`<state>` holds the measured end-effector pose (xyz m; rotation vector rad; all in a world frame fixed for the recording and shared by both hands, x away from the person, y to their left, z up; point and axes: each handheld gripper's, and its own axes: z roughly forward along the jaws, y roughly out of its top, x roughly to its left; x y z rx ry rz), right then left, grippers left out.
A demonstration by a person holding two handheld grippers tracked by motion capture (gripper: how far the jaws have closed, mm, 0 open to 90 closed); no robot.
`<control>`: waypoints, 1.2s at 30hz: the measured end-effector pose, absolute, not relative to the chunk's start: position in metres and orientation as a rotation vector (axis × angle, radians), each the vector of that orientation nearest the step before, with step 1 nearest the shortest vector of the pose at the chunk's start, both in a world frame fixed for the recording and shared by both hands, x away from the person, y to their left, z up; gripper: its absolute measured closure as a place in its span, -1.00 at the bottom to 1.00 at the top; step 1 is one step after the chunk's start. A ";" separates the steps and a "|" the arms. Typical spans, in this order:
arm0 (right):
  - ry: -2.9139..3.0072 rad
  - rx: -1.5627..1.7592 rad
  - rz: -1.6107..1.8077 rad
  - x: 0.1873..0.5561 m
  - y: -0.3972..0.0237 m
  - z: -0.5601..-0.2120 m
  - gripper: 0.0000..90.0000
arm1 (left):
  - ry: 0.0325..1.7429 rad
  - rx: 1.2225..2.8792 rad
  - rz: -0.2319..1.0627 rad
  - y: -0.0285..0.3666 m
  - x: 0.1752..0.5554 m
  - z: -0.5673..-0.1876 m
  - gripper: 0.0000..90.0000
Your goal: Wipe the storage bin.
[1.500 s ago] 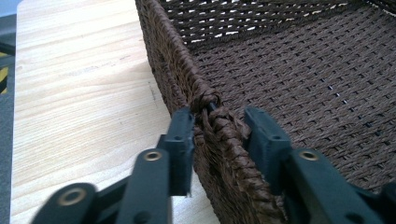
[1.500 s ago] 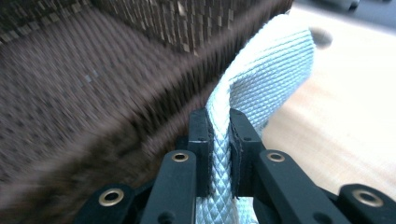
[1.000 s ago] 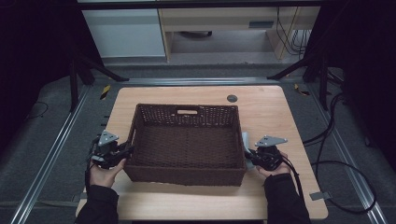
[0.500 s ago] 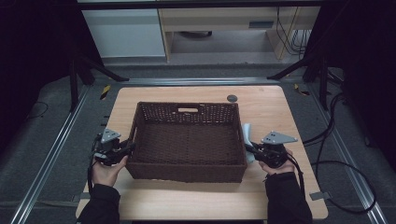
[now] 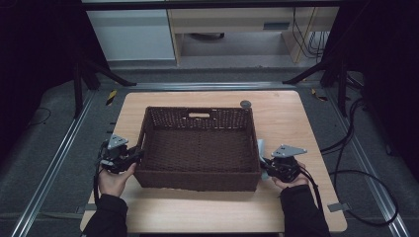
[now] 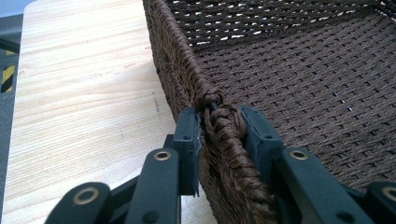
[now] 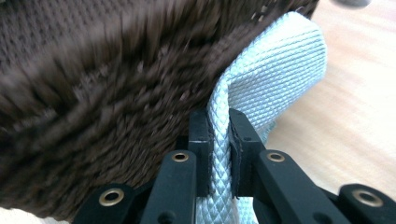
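The wicker basket (image 5: pixel 198 148) fills the middle of the table (image 5: pixel 291 113) — bare wood runs along the left, right and far edges, with a wider strip at the near edge. A small round grey disc (image 5: pixel 245 104) sits near the basket's far right corner.

Basket (image 5: pixel 197 148): dark brown, woven, crisscross pattern, little holes of light near top. Basket rim (image 6: pixel 219 126): brown twisted cord, like braid. Strap (image 7: pixel 275 79): pale silver-grey, tiny diamond weave. Table (image 5: pixel 291 123): light wood, thin grain lines. Left gripper (image 6: pixel 219 135): black, gold rings on screws. Right gripper (image 7: pixel 219 140): black, gold rings too. Sleeves (image 5: pixel 106 217): black. Floor (image 5: pixel 44 163): grey; yellow-and-black stripe tape (image 5: pixel 111 97).
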<state>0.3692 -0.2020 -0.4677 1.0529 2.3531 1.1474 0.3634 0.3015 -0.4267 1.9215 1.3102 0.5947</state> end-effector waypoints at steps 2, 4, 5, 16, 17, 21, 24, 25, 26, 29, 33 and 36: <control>2.375 1.062 1.130 0.370 -0.199 -0.473 0.82 | 1.311 1.920 0.594 0.302 0.363 -0.427 0.53; 2.400 1.075 1.104 0.370 -0.198 -0.478 0.82 | 1.311 1.920 0.595 0.301 0.363 -0.427 0.53; 2.405 1.076 1.101 0.370 -0.198 -0.478 0.82 | 1.312 1.920 0.595 0.301 0.363 -0.427 0.53; 2.227 0.995 1.287 0.357 -0.210 -0.428 0.82 | 1.326 1.908 0.579 0.302 0.373 -0.427 0.52; 2.229 0.987 1.281 0.357 -0.209 -0.427 0.82 | 1.327 1.907 0.579 0.302 0.373 -0.427 0.52; 2.269 0.993 1.240 0.357 -0.208 -0.436 0.82 | 1.328 1.909 0.582 0.301 0.374 -0.427 0.52; 2.307 1.028 1.195 0.357 -0.208 -0.449 0.82 | 1.329 1.907 0.583 0.301 0.374 -0.427 0.52; 2.322 1.034 1.181 0.357 -0.208 -0.454 0.82 | 1.329 1.907 0.583 0.301 0.374 -0.427 0.51; 2.335 1.043 1.169 0.357 -0.208 -0.459 0.82 | 1.329 1.908 0.584 0.301 0.374 -0.427 0.51; 2.376 1.074 1.134 0.356 -0.207 -0.471 0.82 | 1.324 1.912 0.599 0.301 0.374 -0.427 0.51; 2.417 1.074 1.103 0.354 -0.204 -0.477 0.82 | 1.332 1.911 0.597 0.300 0.374 -0.427 0.51; 2.375 1.067 1.149 0.354 -0.207 -0.468 0.82 | 1.333 1.913 0.601 0.300 0.375 -0.427 0.51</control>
